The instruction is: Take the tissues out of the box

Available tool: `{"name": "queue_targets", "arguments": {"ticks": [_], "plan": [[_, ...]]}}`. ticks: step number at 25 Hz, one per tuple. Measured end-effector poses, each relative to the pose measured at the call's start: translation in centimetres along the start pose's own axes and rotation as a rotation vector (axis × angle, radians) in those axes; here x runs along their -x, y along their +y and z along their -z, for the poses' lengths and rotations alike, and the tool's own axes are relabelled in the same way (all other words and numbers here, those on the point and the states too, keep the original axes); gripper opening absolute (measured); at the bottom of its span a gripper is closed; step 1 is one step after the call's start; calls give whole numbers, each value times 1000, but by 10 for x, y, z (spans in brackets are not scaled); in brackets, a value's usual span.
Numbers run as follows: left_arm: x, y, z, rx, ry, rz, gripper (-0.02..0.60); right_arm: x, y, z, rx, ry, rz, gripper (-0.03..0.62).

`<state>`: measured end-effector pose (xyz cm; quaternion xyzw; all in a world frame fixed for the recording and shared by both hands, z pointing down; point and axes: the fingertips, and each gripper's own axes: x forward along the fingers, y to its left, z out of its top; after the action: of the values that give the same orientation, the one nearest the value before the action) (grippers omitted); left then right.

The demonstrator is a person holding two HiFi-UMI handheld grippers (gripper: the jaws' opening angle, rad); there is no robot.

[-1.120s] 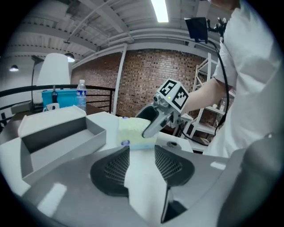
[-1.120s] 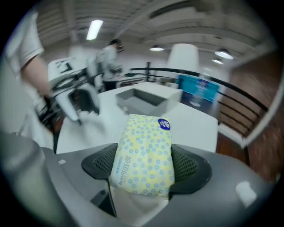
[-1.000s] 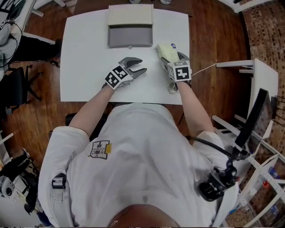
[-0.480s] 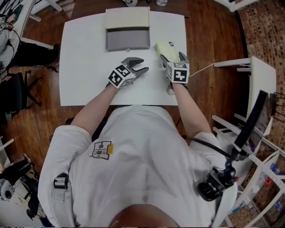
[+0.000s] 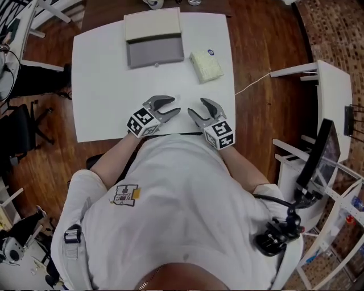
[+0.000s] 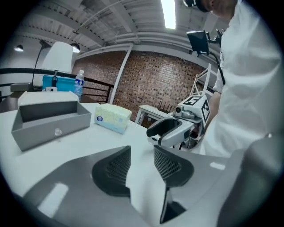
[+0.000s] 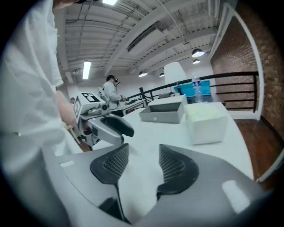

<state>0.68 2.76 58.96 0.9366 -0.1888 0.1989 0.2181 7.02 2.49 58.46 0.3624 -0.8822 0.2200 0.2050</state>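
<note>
White tissues (image 5: 206, 66) lie on the desk (image 5: 102, 85) beside the grey box (image 5: 154, 51), already outside it. Left tongs (image 5: 175, 104) stand open and empty near the front edge. Right tongs (image 5: 196, 105), also empty, are closing. The task appears complete, and no further grasp seems needed.

The big white table (image 5: 102, 85) stands on a brown wood floor (image 5: 267, 34). To the right of the table is a smaller white desk (image 5: 333, 91). Past that desk, the floor has a brick pattern (image 5: 335, 28). To the left of the table is a black chair (image 5: 25, 111). Far behind the table there is a red brick wall (image 6: 151, 84) and a black railing (image 7: 235, 77). High above the table, a long bright light (image 6: 167, 13) shines among white beams (image 7: 146, 26).
</note>
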Motion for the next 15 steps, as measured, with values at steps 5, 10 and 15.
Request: {"name": "queue_targets", "arguments": {"ticks": [5, 10, 15], "plan": [[10, -24, 46, 16, 84, 39, 0, -11, 47, 40, 63, 88, -207, 0], [6, -38, 69, 28, 142, 78, 0, -21, 50, 45, 53, 125, -245, 0], [7, -37, 68, 31, 137, 71, 0, -23, 52, 47, 60, 137, -257, 0]]}}
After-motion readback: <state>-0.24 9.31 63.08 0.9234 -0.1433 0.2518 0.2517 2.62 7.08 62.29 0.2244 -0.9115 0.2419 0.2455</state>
